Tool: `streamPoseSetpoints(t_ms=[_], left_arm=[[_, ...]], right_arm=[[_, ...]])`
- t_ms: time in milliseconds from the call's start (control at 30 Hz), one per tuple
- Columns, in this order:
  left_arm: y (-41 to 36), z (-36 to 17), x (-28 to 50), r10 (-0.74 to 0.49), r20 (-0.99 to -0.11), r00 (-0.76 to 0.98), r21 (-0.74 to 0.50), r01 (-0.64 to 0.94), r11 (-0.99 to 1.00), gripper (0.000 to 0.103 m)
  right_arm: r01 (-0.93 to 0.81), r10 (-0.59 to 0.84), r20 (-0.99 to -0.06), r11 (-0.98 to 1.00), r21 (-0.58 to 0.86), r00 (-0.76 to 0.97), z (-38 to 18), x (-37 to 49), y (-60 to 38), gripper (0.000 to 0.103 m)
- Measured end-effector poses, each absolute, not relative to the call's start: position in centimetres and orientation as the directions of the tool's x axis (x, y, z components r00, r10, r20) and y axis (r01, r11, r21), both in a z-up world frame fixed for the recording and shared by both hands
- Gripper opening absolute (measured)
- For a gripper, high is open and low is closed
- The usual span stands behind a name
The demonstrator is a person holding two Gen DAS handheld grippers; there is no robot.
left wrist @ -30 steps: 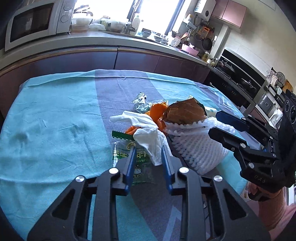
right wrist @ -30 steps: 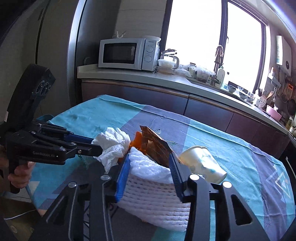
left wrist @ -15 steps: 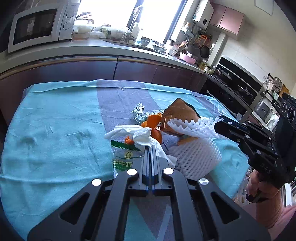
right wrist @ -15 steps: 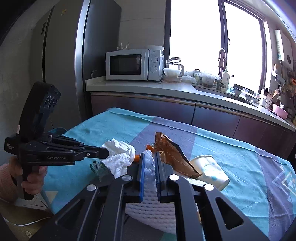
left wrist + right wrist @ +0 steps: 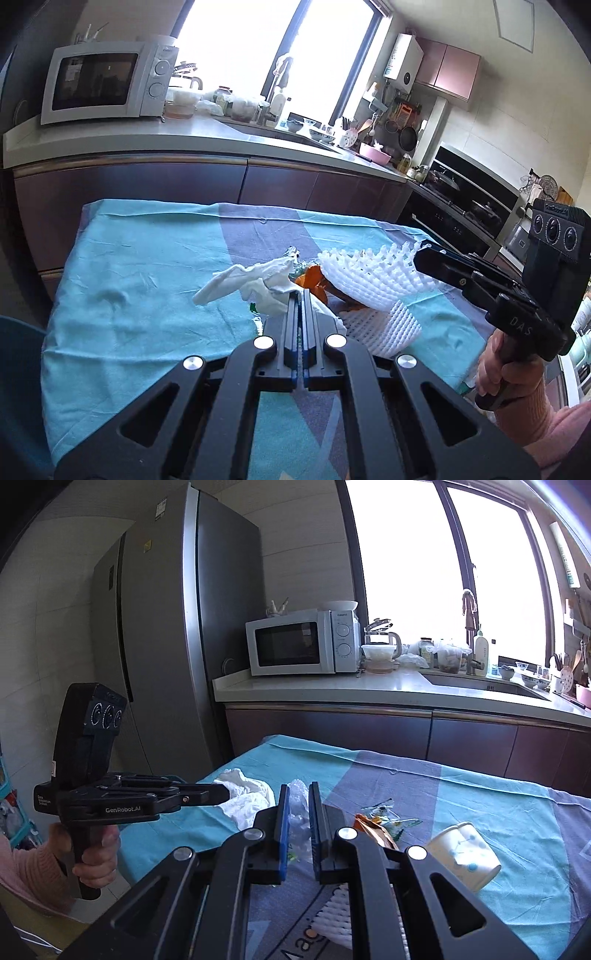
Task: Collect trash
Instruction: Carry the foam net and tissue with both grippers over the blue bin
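Observation:
My left gripper (image 5: 301, 293) is shut on a crumpled white tissue (image 5: 258, 284) and holds it above the blue tablecloth (image 5: 147, 277). My right gripper (image 5: 297, 790) is shut on the rim of a white foam fruit net (image 5: 297, 805). In the left wrist view the right gripper (image 5: 419, 254) lifts that net (image 5: 369, 273) over orange peel (image 5: 314, 282). From the right wrist view, the left gripper (image 5: 226, 794) carries the tissue (image 5: 247, 797). A brown wrapper (image 5: 376, 830) and a tipped paper cup (image 5: 465, 853) lie on the cloth.
A second piece of foam net (image 5: 384, 325) rests on the table near its front edge. Behind the table runs a counter with a microwave (image 5: 107, 81) and a sink; a tall fridge (image 5: 166, 646) stands to the left. A person's hand (image 5: 509, 373) grips each handle.
Both grippers closed, the left on the tissue and the right on the foam net. Both then rose, pulling the tissue and net up off the pile.

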State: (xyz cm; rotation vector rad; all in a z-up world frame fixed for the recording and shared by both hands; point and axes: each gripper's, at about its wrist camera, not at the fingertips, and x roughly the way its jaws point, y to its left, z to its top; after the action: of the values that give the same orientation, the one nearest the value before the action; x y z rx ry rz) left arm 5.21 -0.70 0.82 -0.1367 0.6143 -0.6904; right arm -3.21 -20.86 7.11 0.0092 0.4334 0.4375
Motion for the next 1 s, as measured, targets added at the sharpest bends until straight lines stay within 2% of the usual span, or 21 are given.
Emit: streamPoseSetpoints(t_ms=[467,1000], left_arm=[[6.7,1.6,2.6,-0.520,-0.476,0.709,-0.305,0.422,0.854,0.002],[15.3,1.1,1.0,-0.335,-0.495,0.802,-0.284,0.215,0.934,0.002]], right_arm=[[-0.566,0.586,-0.372,0.806,0.174,0.720,7.7,-0.9,-14.8,0.009],[-0.725,0.736,-0.397,0.656,0.213,0.549,6.9,3.4,-5.2,0.009]])
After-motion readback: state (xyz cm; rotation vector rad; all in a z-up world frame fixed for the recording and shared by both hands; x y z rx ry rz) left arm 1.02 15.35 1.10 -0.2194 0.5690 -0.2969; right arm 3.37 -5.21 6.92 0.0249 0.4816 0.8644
